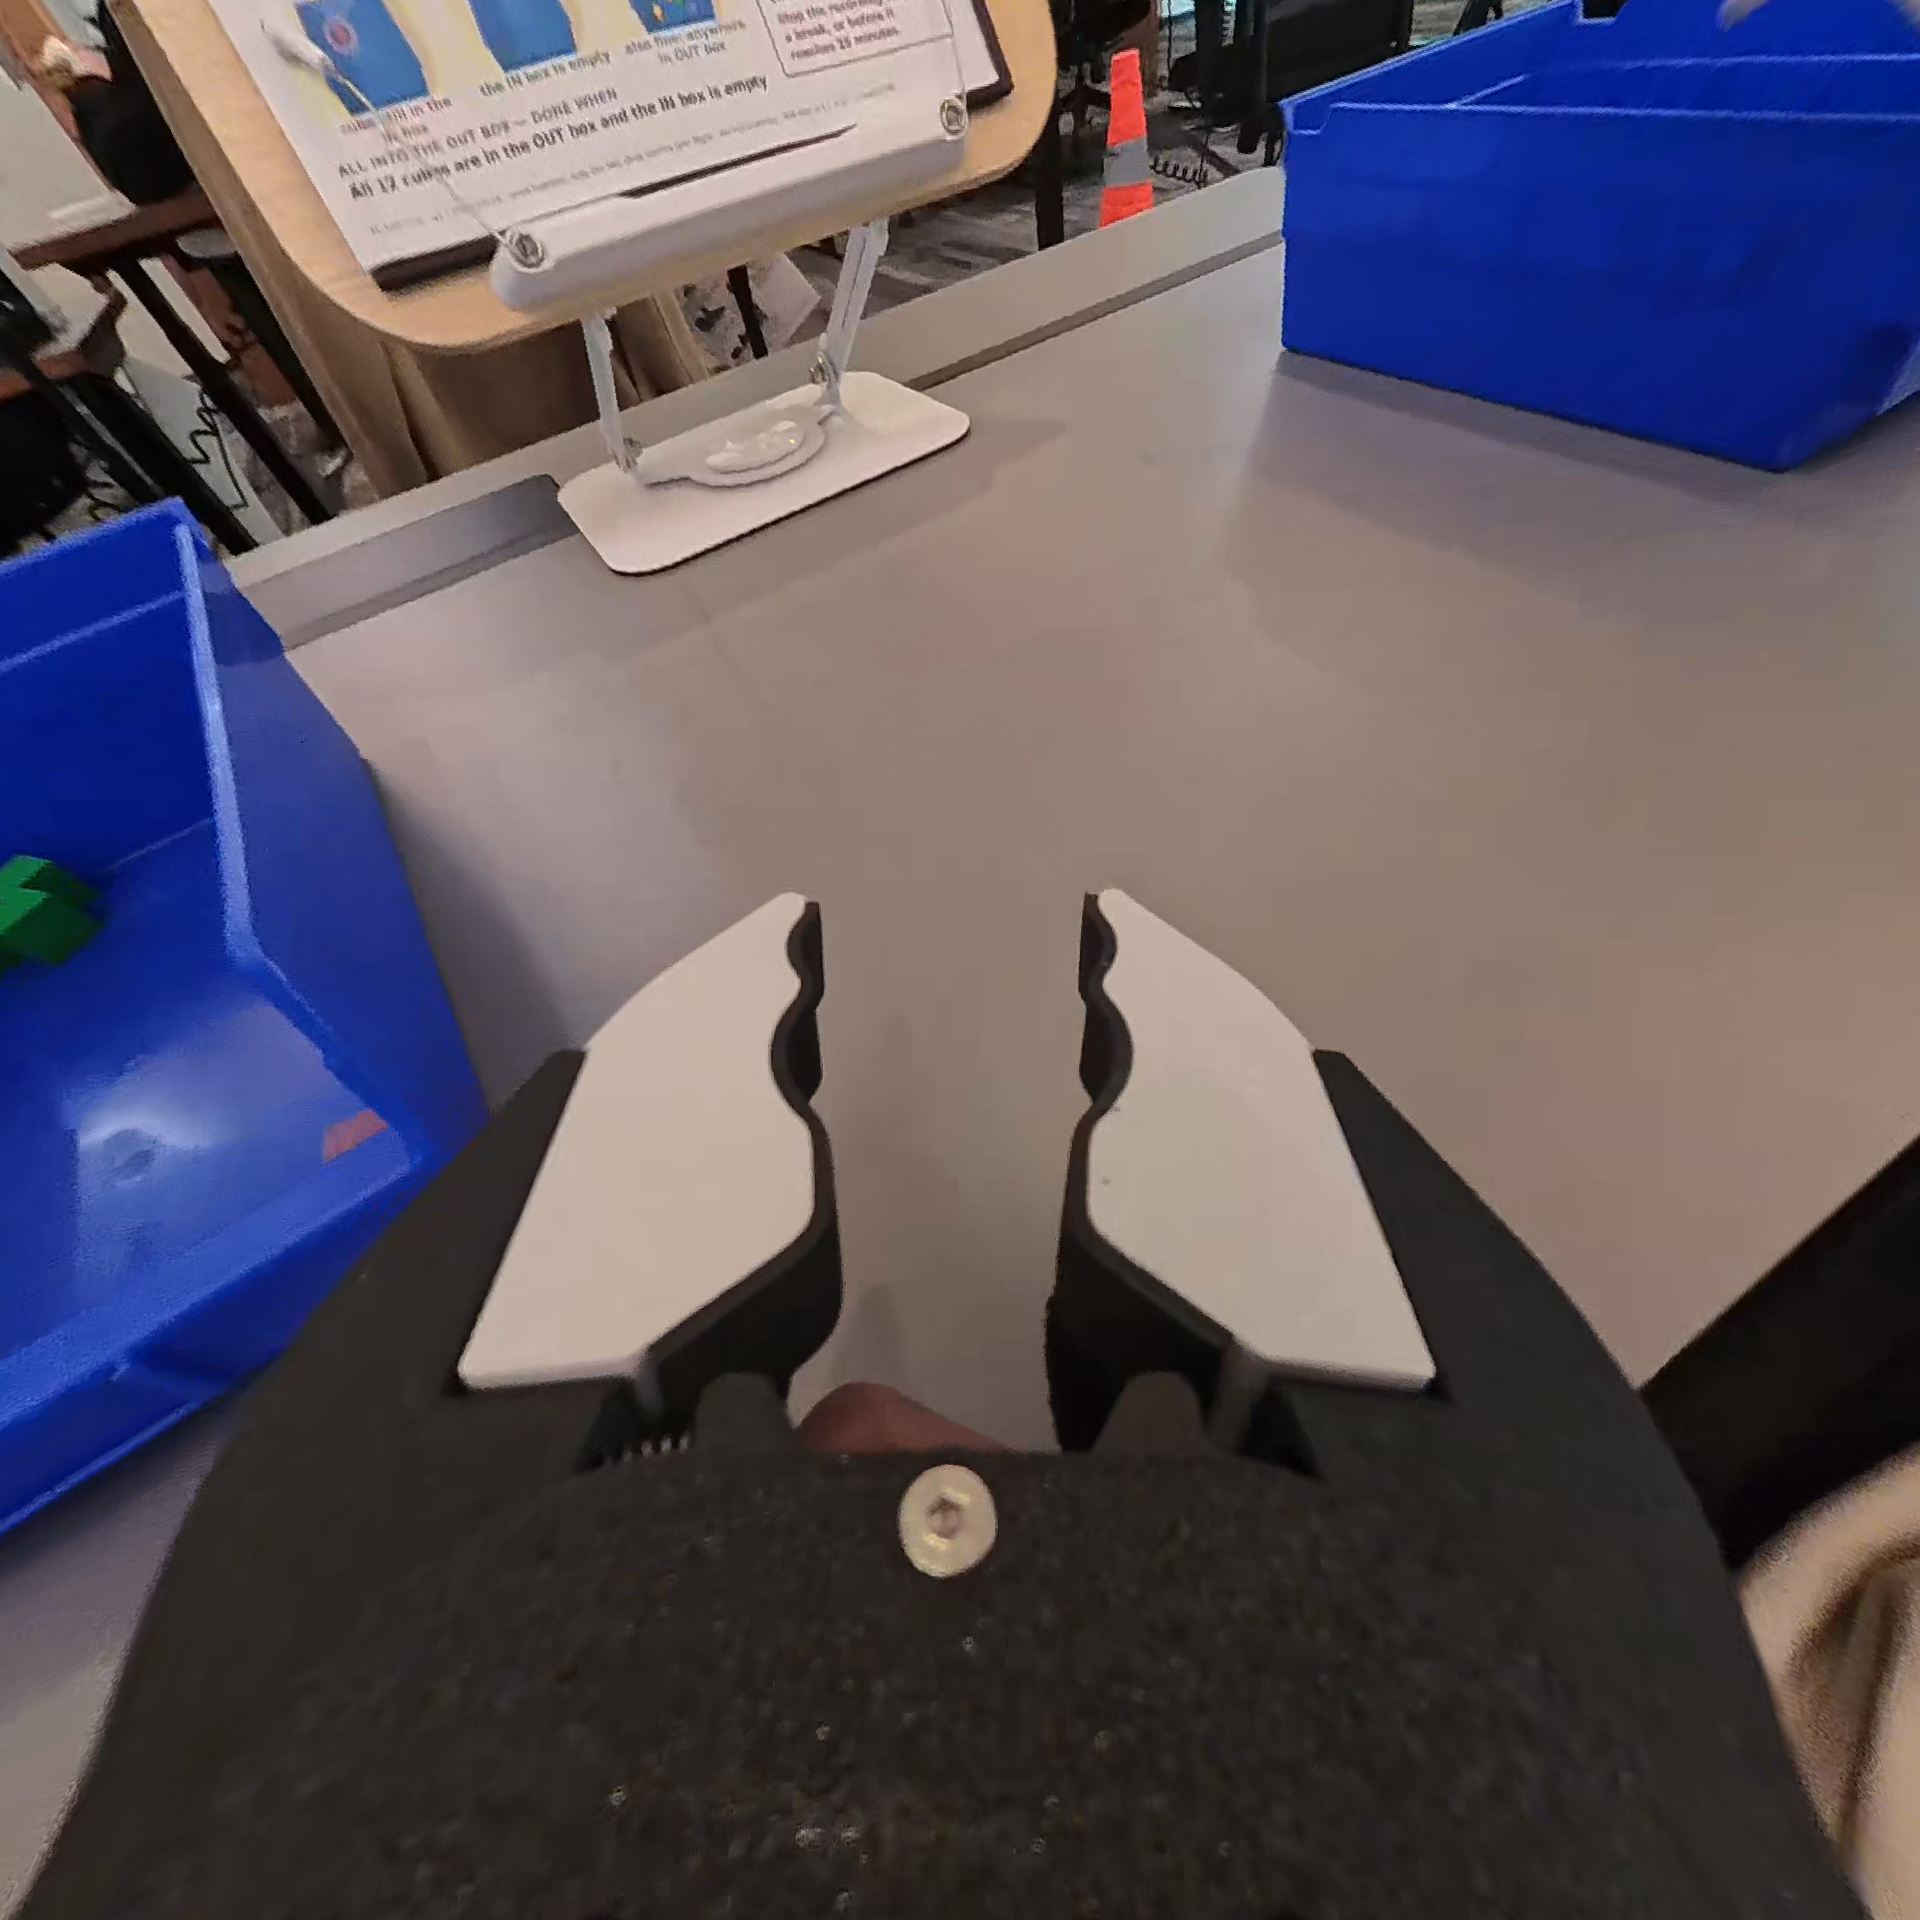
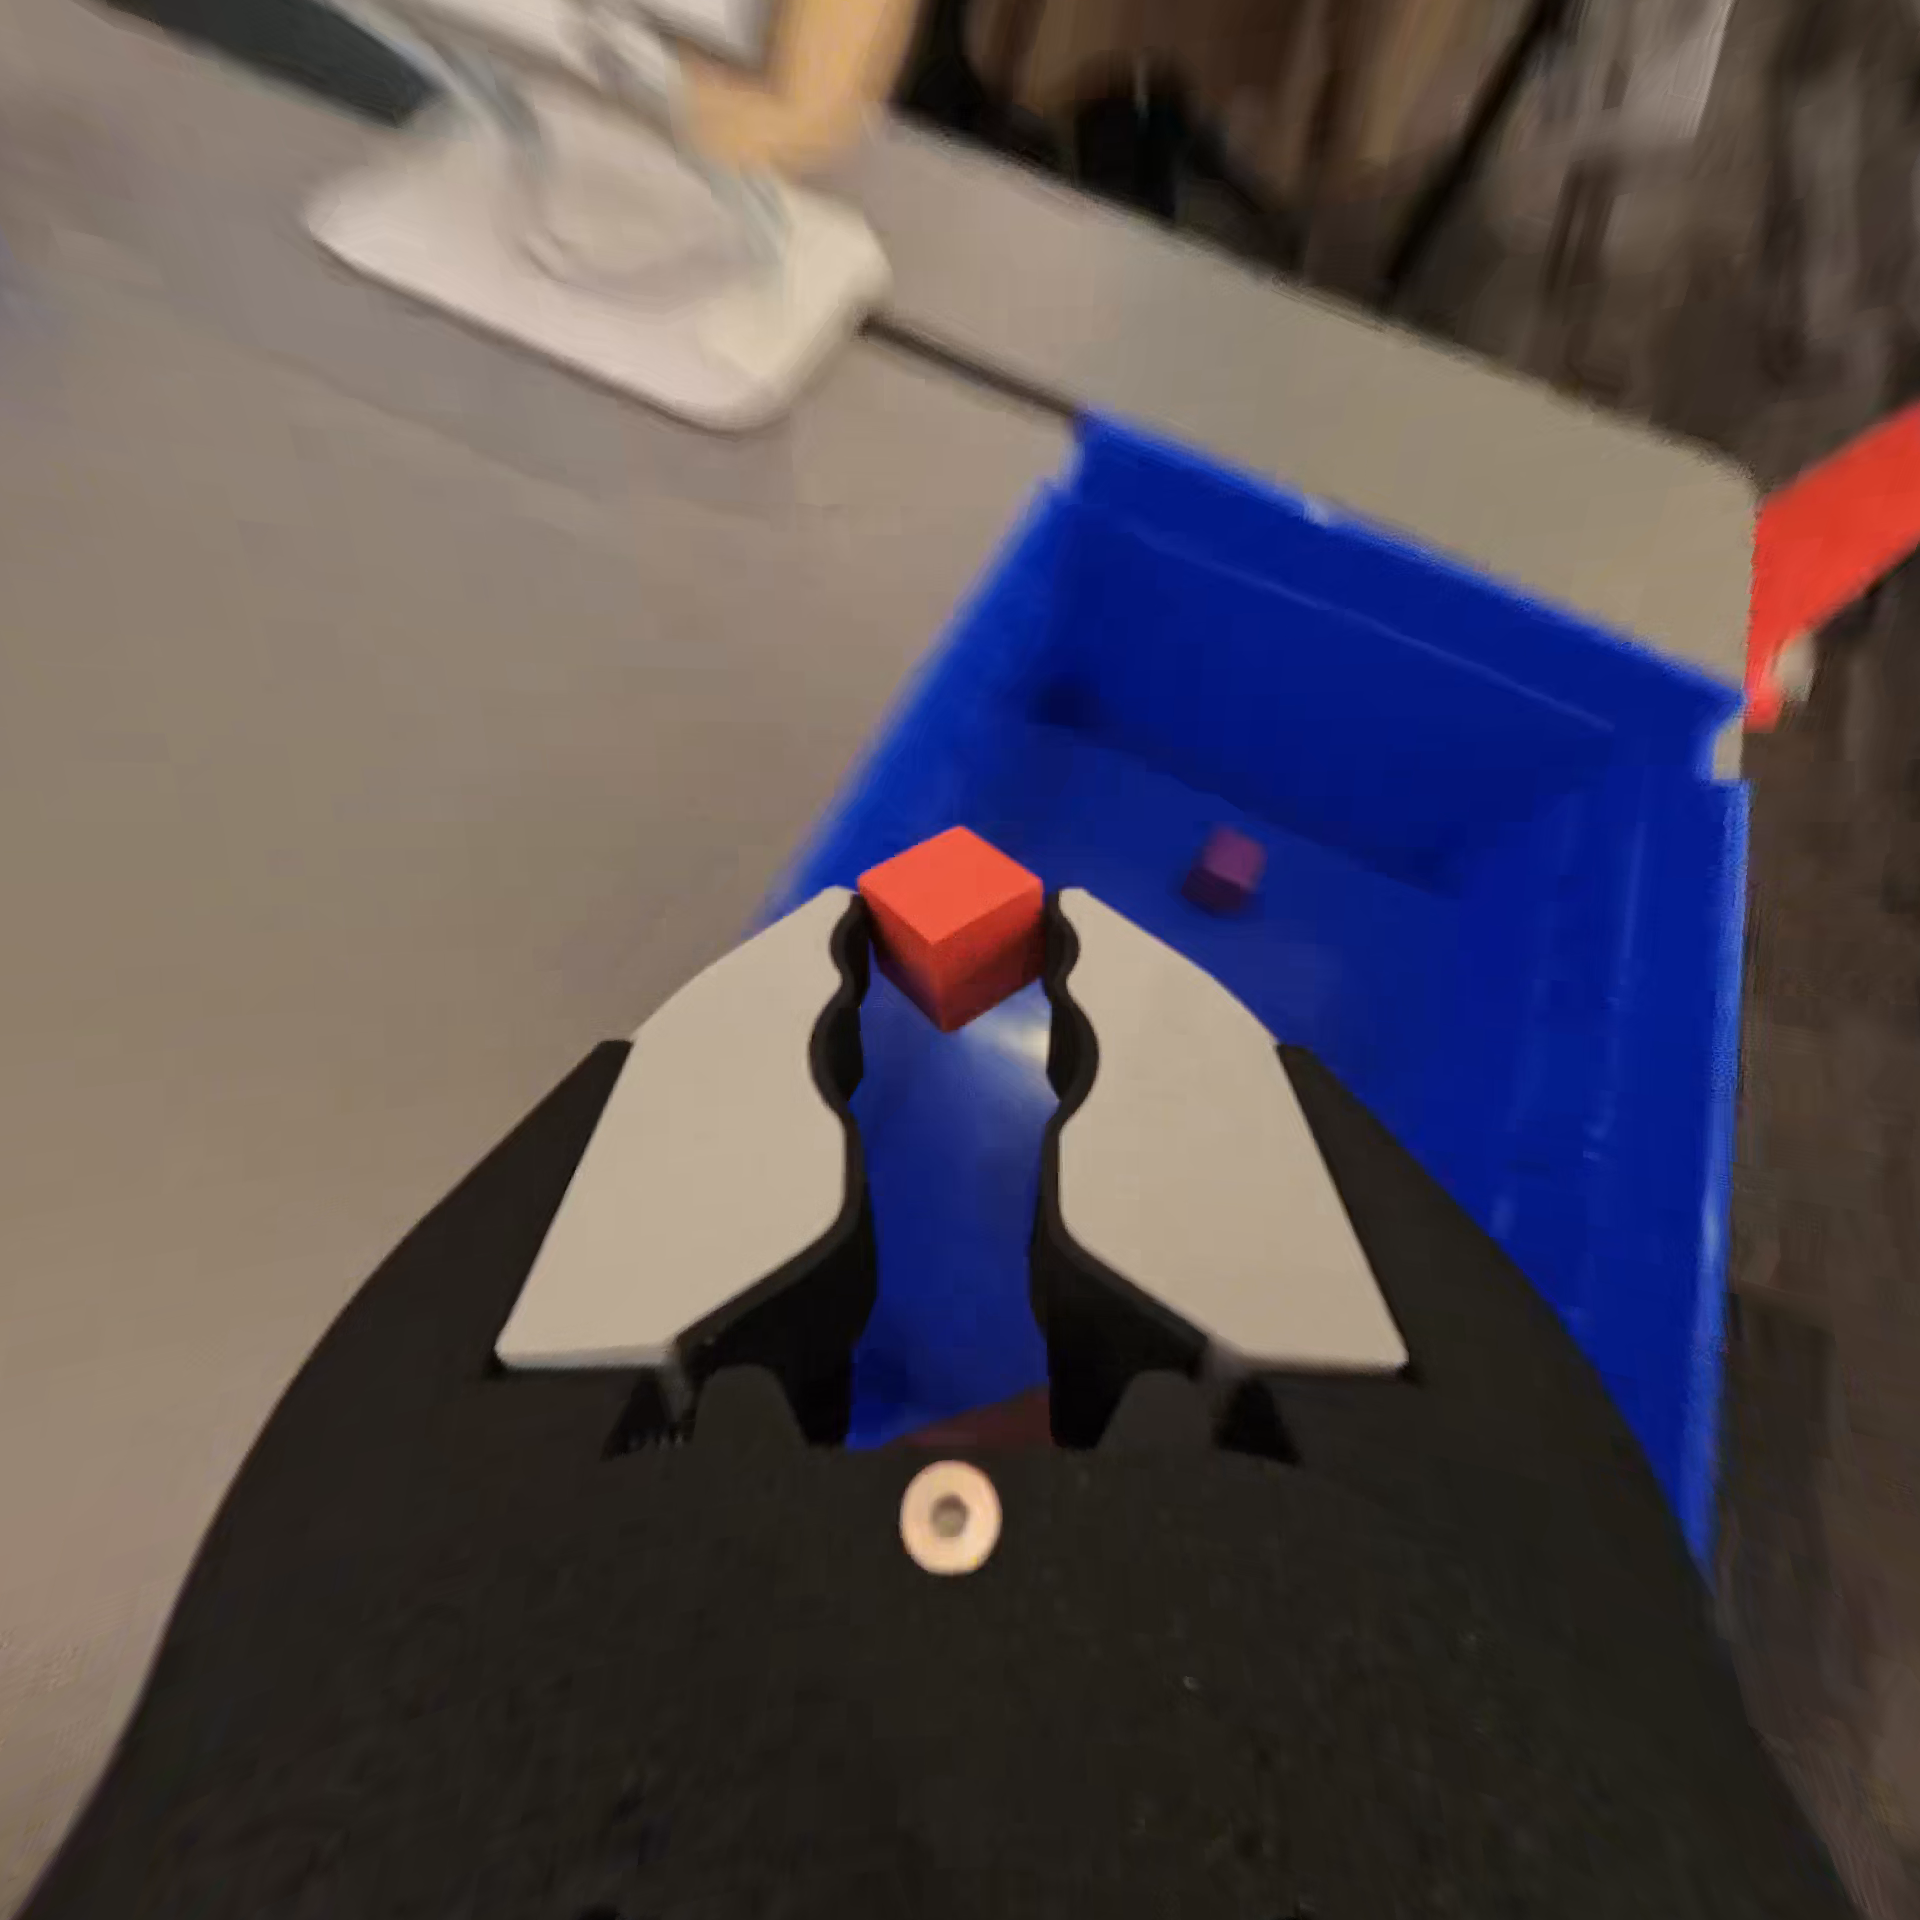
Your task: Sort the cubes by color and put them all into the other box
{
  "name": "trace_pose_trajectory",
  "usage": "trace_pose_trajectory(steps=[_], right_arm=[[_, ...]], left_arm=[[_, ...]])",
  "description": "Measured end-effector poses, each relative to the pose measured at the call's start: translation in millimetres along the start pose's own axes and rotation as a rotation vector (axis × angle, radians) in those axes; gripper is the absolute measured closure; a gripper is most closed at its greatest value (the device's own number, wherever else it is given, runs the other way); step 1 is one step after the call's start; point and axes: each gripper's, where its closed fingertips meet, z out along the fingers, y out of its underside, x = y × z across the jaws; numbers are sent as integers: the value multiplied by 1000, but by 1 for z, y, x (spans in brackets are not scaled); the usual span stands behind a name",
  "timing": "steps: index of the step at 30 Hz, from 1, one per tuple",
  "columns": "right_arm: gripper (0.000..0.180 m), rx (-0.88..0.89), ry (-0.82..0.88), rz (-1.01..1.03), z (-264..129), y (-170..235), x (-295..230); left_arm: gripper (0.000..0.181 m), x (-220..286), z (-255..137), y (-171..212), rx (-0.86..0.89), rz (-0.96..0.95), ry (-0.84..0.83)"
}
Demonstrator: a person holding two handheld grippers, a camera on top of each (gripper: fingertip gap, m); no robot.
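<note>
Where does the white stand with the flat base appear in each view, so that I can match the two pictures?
Left wrist view: the white stand is at upper centre, on the grey table, sharp.
Right wrist view: the stand is at upper left, blurred.
Shared landmark: the grey table's far edge, just behind the stand.

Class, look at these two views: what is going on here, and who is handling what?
A person is sorting coloured cubes between blue bins with a handheld gripper in each hand. The right gripper has its jaws shut on a red cube, held over a blue bin where a purple cube lies on the floor. The left gripper is open and empty above the grey table, beside another blue bin holding green cubes.
</note>
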Motion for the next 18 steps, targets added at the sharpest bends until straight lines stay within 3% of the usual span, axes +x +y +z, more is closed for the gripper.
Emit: trace_pose_trajectory(steps=[4,8,13,16,18], right_arm=[[147,-312,-75,91,68,36,51],[147,-539,-70,62,97,61,68],[147,-676,-123,20,123,77,59],[146,-657,-139,21,128,69,53],[134,-643,-81,-13,121,63,63]], left_arm=[[134,-3,-1,3,-14,-41,13],[134,-5,-2,9,-42,-55,20],[134,-1,2,16,-70,-54,42],[134,1,3,18,-79,-27,38],[133,2,3,17,-80,-14,37]])
